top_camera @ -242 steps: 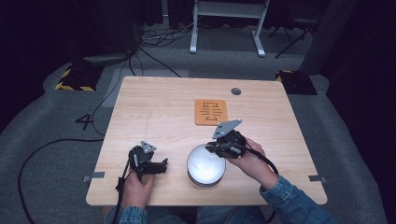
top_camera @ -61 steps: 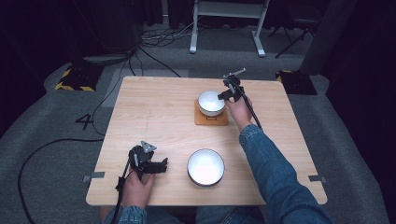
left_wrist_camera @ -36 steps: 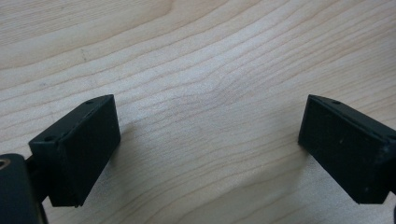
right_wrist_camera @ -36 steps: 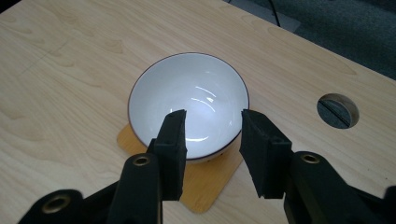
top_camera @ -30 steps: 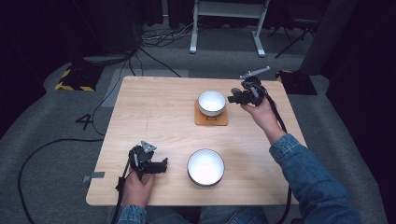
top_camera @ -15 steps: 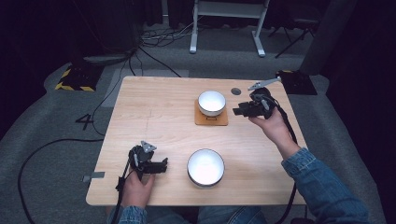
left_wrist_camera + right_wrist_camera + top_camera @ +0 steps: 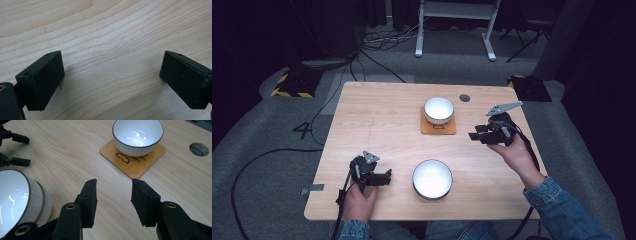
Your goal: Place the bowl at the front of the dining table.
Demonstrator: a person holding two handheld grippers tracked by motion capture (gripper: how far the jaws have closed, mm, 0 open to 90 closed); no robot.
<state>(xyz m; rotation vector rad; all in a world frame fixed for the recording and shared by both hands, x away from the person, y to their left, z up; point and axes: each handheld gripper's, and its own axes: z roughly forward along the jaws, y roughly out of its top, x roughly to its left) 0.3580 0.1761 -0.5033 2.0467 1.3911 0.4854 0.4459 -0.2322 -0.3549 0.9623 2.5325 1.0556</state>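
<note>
A small white bowl [image 7: 438, 109] [image 7: 137, 136] stands on an orange coaster [image 7: 438, 128] [image 7: 140, 163] at the far middle of the table. A larger white bowl [image 7: 432, 179] [image 7: 15, 200] sits near the front edge. My right gripper [image 7: 474, 136] [image 7: 113, 195] hovers to the right of the coaster, pointing left. It is open; its jaws have just been opening, with nothing between them. My left gripper [image 7: 385, 178] [image 7: 112, 75] rests at the front left, open over bare wood, a little left of the larger bowl.
The wooden table [image 7: 377, 120] has a round cable hole [image 7: 464, 98] [image 7: 199, 149] at the far right. Cables, a stand's legs and yellow-black floor markings lie on the grey carpet beyond it. The left gripper's jaws [image 7: 16, 161] appear at the right gripper view's upper left.
My right hand has drawn back from the bowl on the coaster, moving right and toward the near side. The small bowl stays on the coaster. The left hand has kept still.
</note>
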